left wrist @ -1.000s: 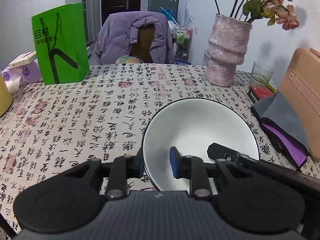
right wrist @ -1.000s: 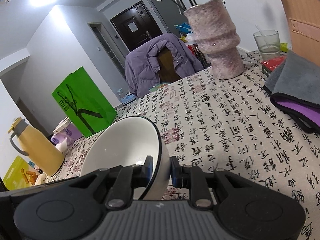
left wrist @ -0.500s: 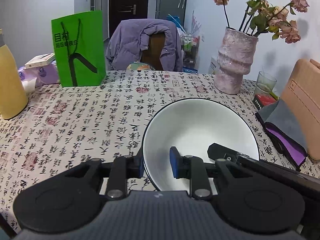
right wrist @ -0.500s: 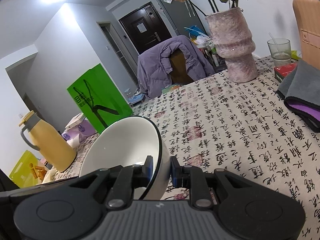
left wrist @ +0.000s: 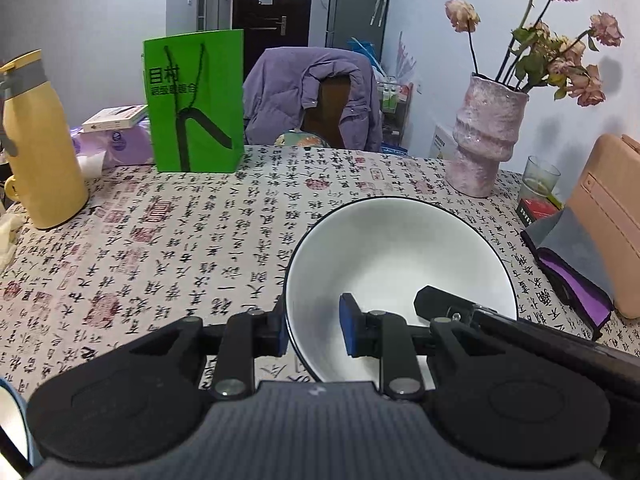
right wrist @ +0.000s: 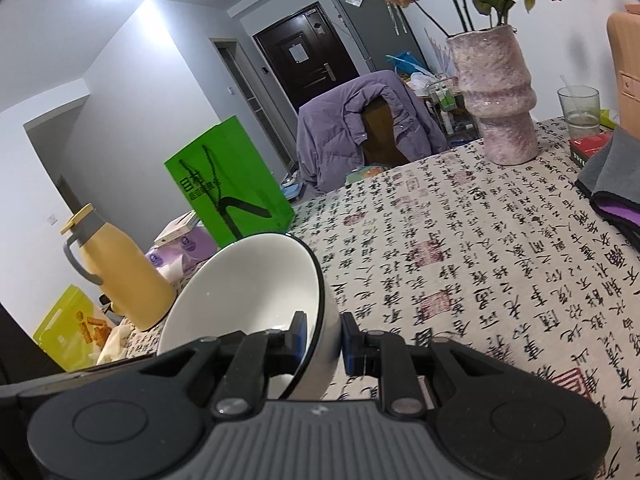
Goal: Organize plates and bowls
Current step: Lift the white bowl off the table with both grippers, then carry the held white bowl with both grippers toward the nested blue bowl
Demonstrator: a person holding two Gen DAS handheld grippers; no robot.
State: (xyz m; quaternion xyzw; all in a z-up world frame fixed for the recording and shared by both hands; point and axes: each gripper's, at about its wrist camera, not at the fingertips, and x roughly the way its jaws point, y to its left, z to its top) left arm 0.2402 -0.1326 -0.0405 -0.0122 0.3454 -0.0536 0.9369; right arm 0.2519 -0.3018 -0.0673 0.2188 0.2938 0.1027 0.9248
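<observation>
Both of my grippers clamp the same white bowl point(left wrist: 400, 256), one on each side of its rim. My left gripper point(left wrist: 312, 330) pinches the rim at 9 o'clock of the bowl, one blue pad outside the wall and one inside. My right gripper point(right wrist: 323, 338) does likewise on the opposite edge, and its black finger pokes over the rim at 4 o'clock in the left wrist view. Both point downward at a slant, the left one more steeply.

The bowl is smooth glazed ceramic, round and deep, white with a thin dark line along the lip. It hangs tilted above the tablecloth point(left wrist: 192, 248); its underside is hidden, so I cannot tell whether it touches anything. My own gripper bodies cut off its near edge.

The cloth is pale fabric printed with black calligraphy and red seals. At 9 o'clock stands a matte yellow flask point(left wrist: 38, 148) with a grey band. At 3 o'clock lies a folded grey and purple cloth point(left wrist: 572, 256), partly under a tan case cut by the frame. Farther, at 11 o'clock, a glossy green paper bag point(left wrist: 196, 100) stands upright. At 1 o'clock, a rough, ridged pink vase point(left wrist: 484, 136) holds wilted roses. Beyond the table, a purple puffer jacket point(left wrist: 304, 92) drapes a chair.
</observation>
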